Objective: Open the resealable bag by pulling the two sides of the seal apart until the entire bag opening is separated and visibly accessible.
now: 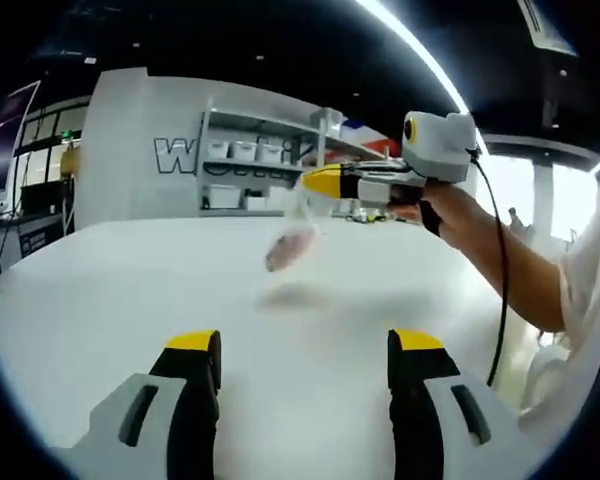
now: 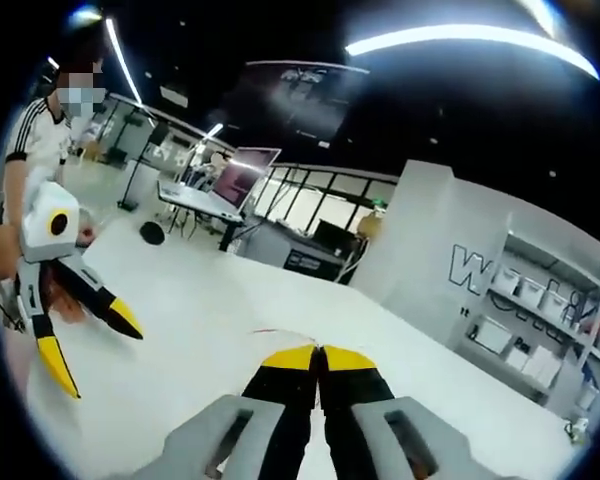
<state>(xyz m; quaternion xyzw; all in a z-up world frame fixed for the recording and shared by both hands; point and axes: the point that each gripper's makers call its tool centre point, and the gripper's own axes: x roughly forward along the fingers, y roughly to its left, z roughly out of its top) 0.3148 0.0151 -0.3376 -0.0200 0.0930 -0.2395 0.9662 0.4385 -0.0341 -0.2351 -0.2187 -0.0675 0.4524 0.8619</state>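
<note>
Lifting the clear plastic resealable bag with pinkish contents off the white tabletop, we've got the right claw clenched on a thin edge of it; the bag dangles above the far middle of the tabletop. Left claw is released, jaws wide, nothing between them. We judge the seal not yet parted; next the left claw must pinch the opposite lip and pull away.
</note>
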